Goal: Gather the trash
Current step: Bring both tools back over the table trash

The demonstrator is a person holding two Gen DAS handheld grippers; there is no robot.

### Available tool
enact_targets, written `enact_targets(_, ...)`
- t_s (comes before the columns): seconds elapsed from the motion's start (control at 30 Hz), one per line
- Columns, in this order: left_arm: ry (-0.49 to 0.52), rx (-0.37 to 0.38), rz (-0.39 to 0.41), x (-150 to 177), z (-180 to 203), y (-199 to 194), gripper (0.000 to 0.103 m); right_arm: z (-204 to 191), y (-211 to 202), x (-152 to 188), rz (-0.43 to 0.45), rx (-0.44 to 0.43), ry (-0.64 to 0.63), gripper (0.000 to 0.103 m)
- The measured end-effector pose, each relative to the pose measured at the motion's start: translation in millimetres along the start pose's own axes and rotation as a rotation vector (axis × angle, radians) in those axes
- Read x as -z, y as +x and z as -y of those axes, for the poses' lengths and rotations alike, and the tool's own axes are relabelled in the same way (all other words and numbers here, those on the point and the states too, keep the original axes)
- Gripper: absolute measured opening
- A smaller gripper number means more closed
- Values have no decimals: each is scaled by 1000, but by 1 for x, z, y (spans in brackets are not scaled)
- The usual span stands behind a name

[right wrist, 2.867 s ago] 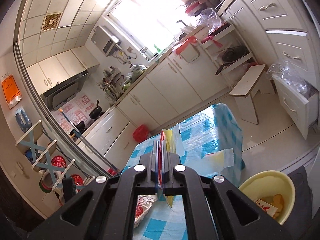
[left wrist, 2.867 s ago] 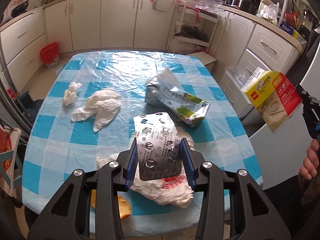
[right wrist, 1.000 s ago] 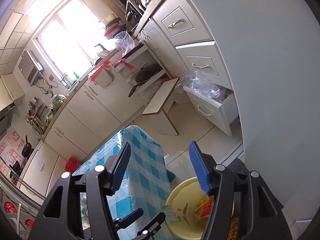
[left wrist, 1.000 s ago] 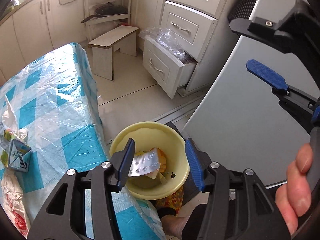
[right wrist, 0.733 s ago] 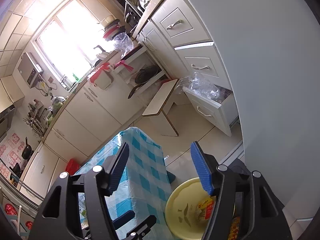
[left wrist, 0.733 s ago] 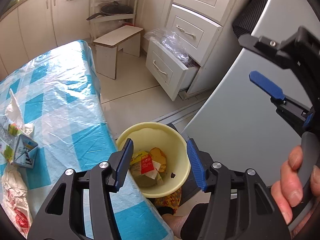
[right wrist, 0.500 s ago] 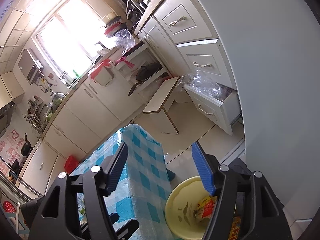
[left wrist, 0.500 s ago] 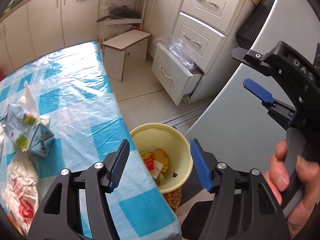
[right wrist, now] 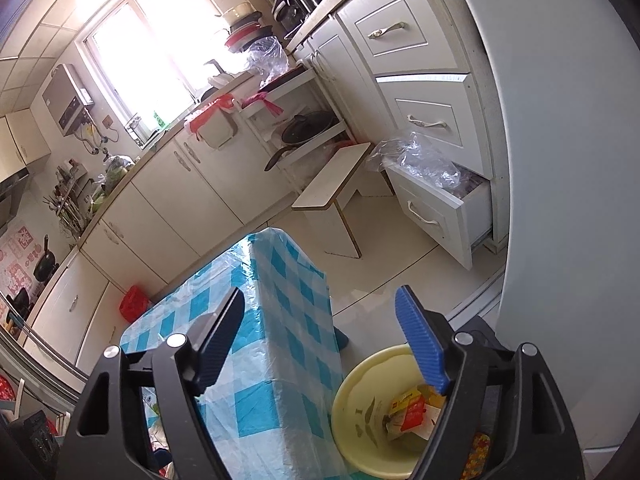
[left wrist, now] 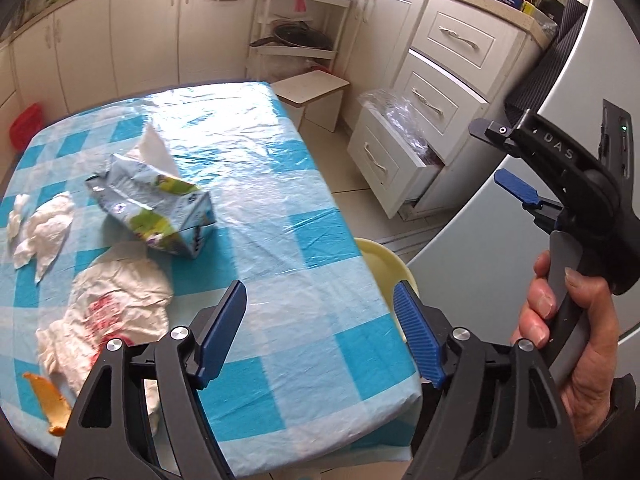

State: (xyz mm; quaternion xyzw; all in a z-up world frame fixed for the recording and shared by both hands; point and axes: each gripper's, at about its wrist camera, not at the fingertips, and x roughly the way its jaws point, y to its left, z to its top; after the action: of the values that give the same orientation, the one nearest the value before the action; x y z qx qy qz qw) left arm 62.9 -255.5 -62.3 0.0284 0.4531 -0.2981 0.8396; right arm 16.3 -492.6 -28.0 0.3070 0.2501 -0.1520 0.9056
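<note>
My left gripper (left wrist: 320,292) hangs over the near right corner of the blue-checked table (left wrist: 304,184), jaws opening, nothing between them. On the cloth lie a tissue pack (left wrist: 160,208), a crumpled white bag with red print (left wrist: 116,300), crumpled tissues (left wrist: 44,228) and an orange peel (left wrist: 48,404). The yellow bin (right wrist: 360,400) stands on the floor beside the table and holds a yellow-red box (right wrist: 408,408); only its rim (left wrist: 384,264) shows past the table edge. My right gripper (right wrist: 320,296) is above the bin, jaws opening and empty. A hand (left wrist: 560,340) holds it.
A grey fridge (right wrist: 580,200) rises close on the right. A low stool (right wrist: 332,184) and an open drawer (right wrist: 440,208) stuffed with plastic bags stand beyond the bin. Cabinets line the far wall, with a red basket (left wrist: 24,124) on the floor.
The left gripper let the blister pack drop into the bin, then swung left from above the bin to over the table. Both grippers' jaws have widened. The right gripper barely moved.
</note>
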Motion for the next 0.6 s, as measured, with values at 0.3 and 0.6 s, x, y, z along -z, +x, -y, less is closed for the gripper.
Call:
enact_targets(0.3,-45,-59,13,21,-35,-20,78,-15,11,7,-31,2,-45,78)
enact_targets(0.6,-117,-139,41,37,-84,-43,79,-26,21,13,-62,4,-69,79)
